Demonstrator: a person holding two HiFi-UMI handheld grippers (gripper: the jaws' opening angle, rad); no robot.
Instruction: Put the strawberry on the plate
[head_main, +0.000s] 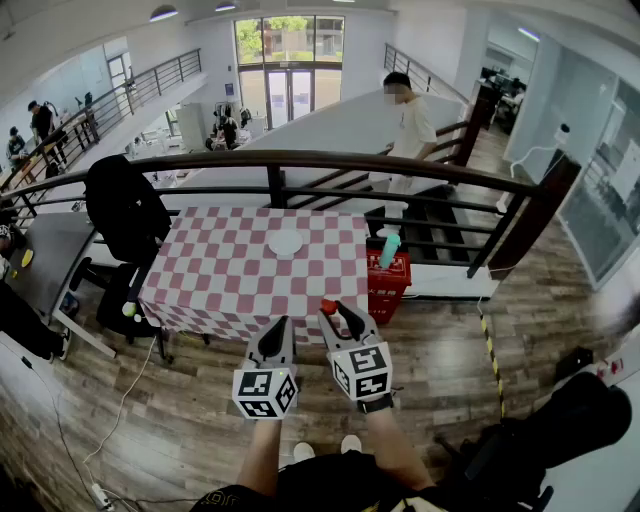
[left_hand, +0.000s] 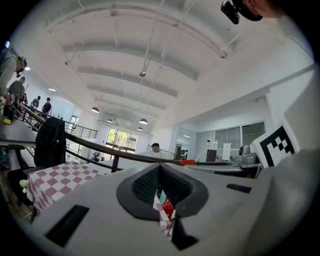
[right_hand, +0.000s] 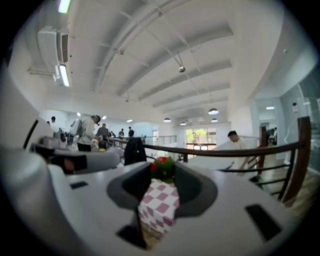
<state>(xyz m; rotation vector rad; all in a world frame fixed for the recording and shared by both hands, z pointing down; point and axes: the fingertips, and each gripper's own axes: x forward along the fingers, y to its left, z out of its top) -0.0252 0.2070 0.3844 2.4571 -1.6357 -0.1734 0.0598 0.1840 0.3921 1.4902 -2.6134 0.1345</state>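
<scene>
We've got the right claw (head_main: 340, 310) clamped on the little red strawberry (head_main: 328, 306), left claw (head_main: 279, 326) pinched together, both short of the red-checkered surface (head_main: 220, 270) with its round white plate (head_main: 285, 242).

This is looking like an open-plan office building, seen from a gallery: a dark railing (head_main: 300, 158) is guarding the wood-plank floor (head_main: 440, 360), people (head_main: 42, 118) are standing along a far balcony, glass-walled rooms (head_main: 600, 190) are lining the right, and strip lights (right_hand: 63, 75) are glowing overhead.
</scene>
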